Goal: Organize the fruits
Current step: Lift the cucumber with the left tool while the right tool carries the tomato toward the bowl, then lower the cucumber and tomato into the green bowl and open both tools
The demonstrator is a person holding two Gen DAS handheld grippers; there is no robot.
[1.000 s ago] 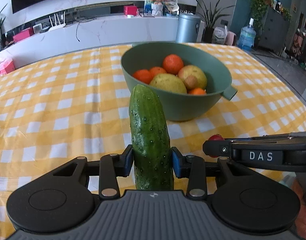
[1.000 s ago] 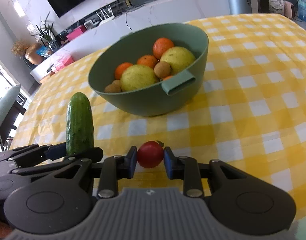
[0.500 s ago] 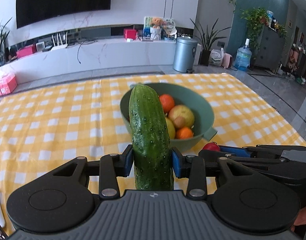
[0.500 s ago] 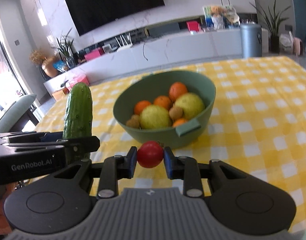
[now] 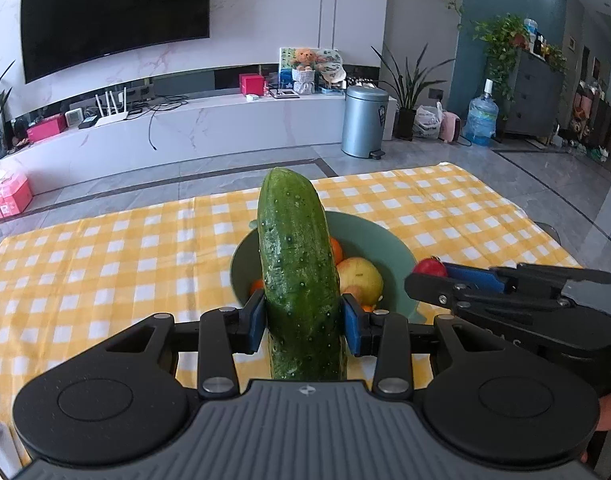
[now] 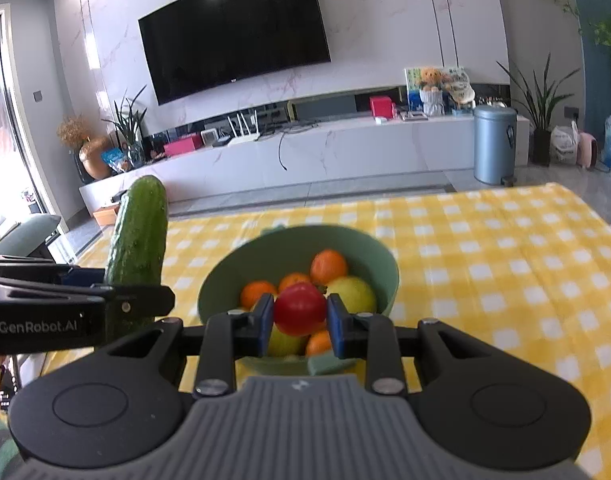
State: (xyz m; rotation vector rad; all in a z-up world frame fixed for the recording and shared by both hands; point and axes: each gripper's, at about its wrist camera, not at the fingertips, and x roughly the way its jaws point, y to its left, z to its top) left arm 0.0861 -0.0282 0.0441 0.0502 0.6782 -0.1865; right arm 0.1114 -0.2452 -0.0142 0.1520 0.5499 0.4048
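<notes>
Both claws have risen off the bench: left claw [image 5: 302, 322] clamps the cucumber [image 5: 297, 276], right claw [image 6: 300, 322] grips the tomato [image 6: 300, 309], ready for the green bowl [image 6: 265, 258].

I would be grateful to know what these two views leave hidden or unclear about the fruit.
- Left wrist view: the cucumber hides much of the bowl.
- Right wrist view: the tomato and the fingers cover some fruit in the bowl, so no count.
- Both views: the cucumber's lower end is hidden behind the gripper bodies.
</notes>
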